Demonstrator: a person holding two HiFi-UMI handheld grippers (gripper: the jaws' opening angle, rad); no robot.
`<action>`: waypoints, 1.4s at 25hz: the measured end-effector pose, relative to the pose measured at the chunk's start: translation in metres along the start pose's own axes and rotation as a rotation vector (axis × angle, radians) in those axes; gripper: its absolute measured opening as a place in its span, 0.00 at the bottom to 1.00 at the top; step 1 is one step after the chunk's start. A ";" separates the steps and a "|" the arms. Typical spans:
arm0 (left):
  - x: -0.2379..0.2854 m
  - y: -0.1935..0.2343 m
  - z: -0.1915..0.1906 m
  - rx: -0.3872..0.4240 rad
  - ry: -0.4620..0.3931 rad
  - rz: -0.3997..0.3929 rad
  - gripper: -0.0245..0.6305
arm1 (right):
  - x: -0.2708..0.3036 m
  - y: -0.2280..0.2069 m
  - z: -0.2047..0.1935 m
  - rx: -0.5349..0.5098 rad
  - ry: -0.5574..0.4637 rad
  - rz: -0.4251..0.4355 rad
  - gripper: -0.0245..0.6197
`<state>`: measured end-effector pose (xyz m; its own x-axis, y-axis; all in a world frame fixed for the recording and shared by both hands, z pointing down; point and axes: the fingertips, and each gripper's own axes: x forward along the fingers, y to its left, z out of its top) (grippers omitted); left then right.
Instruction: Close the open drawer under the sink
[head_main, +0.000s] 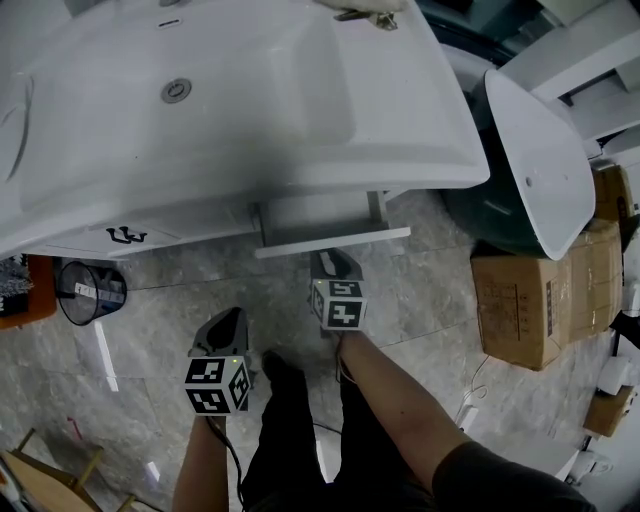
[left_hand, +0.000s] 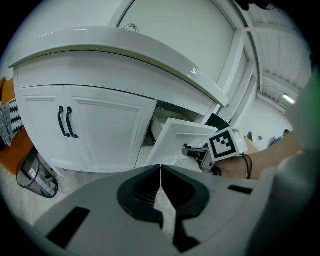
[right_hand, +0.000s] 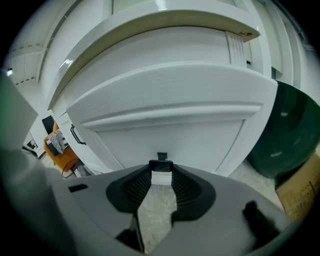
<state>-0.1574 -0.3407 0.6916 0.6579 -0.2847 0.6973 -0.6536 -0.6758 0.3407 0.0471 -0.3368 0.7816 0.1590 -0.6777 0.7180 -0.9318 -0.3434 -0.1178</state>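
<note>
The white drawer (head_main: 330, 240) stands pulled out from the vanity under the sink basin (head_main: 230, 100). In the right gripper view its front panel (right_hand: 170, 100) fills the picture. My right gripper (head_main: 330, 262) is at the drawer front, and its jaws (right_hand: 161, 170) close on the small black drawer handle (right_hand: 161, 163), which spans the gap between the tips. The left gripper view shows the drawer (left_hand: 182, 137) jutting out, with the right gripper (left_hand: 192, 151) at its front. My left gripper (head_main: 228, 318) hangs lower, away from the cabinet, with its jaws (left_hand: 160, 172) shut and nothing between them.
Two cabinet doors with black handles (left_hand: 67, 122) stand left of the drawer. A wire bin (head_main: 88, 292) sits on the floor at the left. A dark green tub with a white lid (head_main: 530, 170) and cardboard boxes (head_main: 545, 300) crowd the right. The person's legs (head_main: 300, 430) stand on the marble floor.
</note>
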 end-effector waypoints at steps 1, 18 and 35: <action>0.001 0.001 0.001 -0.003 0.000 0.001 0.06 | 0.003 -0.001 0.004 -0.002 -0.003 0.002 0.25; 0.021 0.025 0.027 -0.028 -0.036 0.040 0.06 | 0.051 -0.005 0.063 -0.006 -0.035 0.025 0.24; 0.026 0.018 0.029 -0.039 -0.029 0.034 0.06 | 0.064 -0.004 0.066 -0.073 0.014 0.060 0.24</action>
<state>-0.1408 -0.3803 0.6973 0.6455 -0.3268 0.6903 -0.6891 -0.6390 0.3419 0.0829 -0.4219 0.7829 0.0984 -0.6860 0.7209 -0.9608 -0.2543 -0.1108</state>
